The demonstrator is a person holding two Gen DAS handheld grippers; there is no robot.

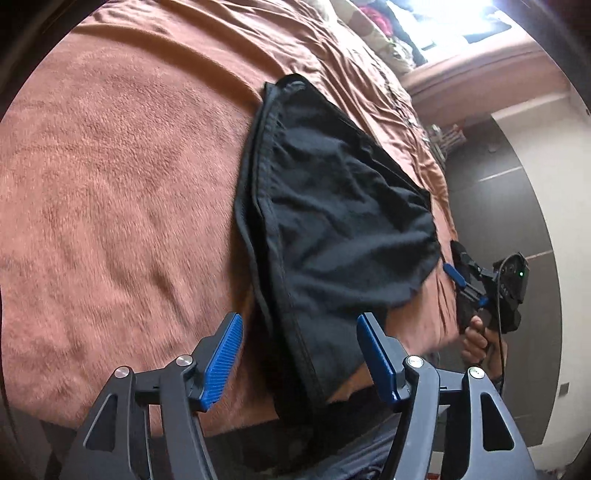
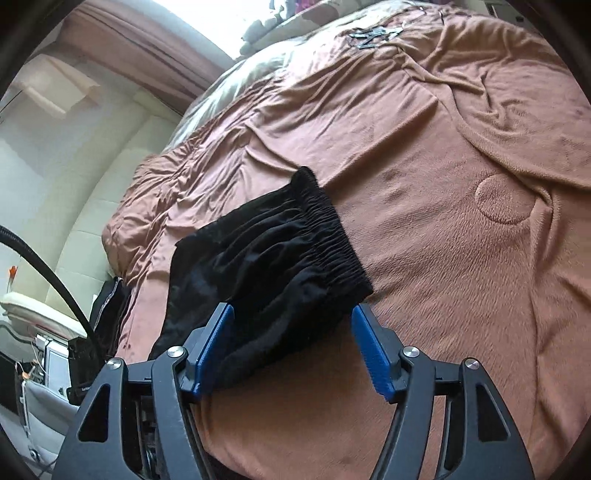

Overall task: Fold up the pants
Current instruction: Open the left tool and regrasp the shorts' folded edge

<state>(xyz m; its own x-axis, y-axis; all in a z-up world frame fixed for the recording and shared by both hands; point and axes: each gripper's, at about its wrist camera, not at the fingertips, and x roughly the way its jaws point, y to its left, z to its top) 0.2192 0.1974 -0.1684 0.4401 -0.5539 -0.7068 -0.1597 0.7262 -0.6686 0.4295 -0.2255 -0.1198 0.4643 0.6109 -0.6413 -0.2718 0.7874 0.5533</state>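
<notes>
Black pants (image 1: 332,206) lie folded on a brown blanket (image 1: 110,184), seam edge toward the left. In the left wrist view my left gripper (image 1: 300,318) hangs open over the near end of the pants, its blue pads (image 1: 221,358) clear of the cloth. The right gripper (image 1: 461,275) shows at the pants' right edge, held by a hand (image 1: 476,332). In the right wrist view the gathered elastic waistband (image 2: 332,236) of the pants (image 2: 258,266) points away. My right gripper (image 2: 293,309) stands open astride the near corner, with fabric between the fingers but not pinched.
The blanket (image 2: 461,258) covers a wide bed with wrinkles toward the far side. Pillows (image 2: 266,26) and a bright window sit beyond. The bed edge drops to a grey floor (image 1: 517,221). A black cable (image 2: 48,273) and clutter stand at the left.
</notes>
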